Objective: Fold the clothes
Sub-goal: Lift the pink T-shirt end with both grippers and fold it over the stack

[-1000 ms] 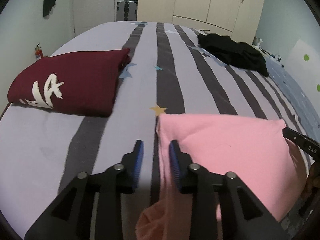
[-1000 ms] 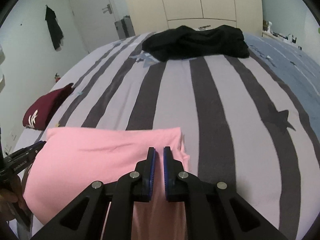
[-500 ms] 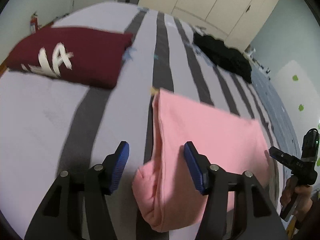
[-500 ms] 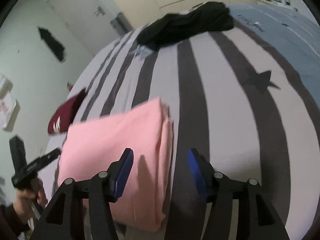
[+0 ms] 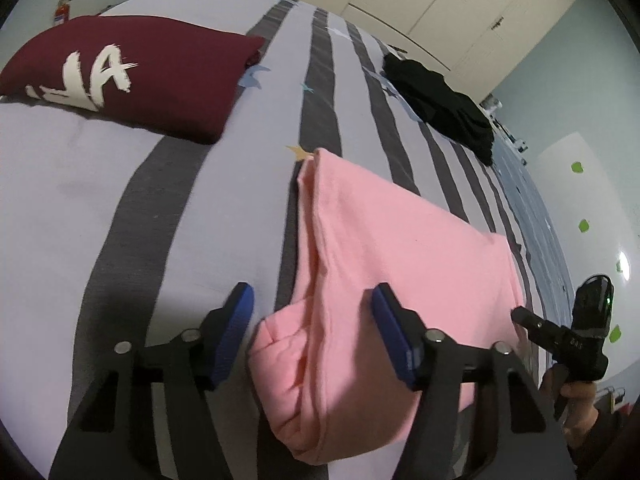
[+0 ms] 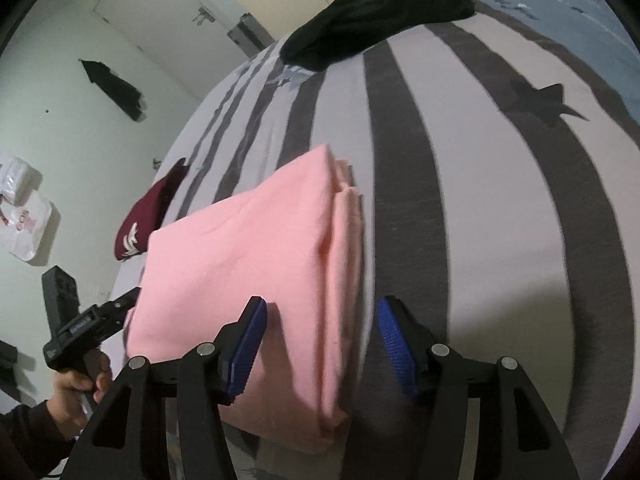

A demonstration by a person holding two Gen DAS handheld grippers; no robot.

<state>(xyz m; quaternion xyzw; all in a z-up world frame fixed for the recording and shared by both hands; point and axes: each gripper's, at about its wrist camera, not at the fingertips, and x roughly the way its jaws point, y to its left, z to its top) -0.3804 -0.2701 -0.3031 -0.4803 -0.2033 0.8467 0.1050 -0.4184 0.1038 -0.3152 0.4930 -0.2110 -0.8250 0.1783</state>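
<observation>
A folded pink garment (image 5: 400, 248) lies on the striped bed (image 5: 100, 208). My left gripper (image 5: 312, 308) straddles its near left corner. Its blue pads stand clear of the cloth on both sides, and the jaws are closing a little. In the right wrist view the same pink garment (image 6: 248, 256) shows its stacked right edge. My right gripper (image 6: 323, 312) stands open around that edge's near corner, and neither pad presses on the fabric.
A folded maroon garment (image 5: 132, 76) with white lettering lies at the left of the bed. A crumpled black garment (image 6: 376, 20) sits at the far end near the wardrobe. A suitcase (image 6: 250, 36) stands by the door. The bed edge is just below the pink garment.
Both grippers went from shut on the pink garment's near corners to open, letting it go. Both views have rolled and pulled back slightly; the garment now rests flat on the bed.
</observation>
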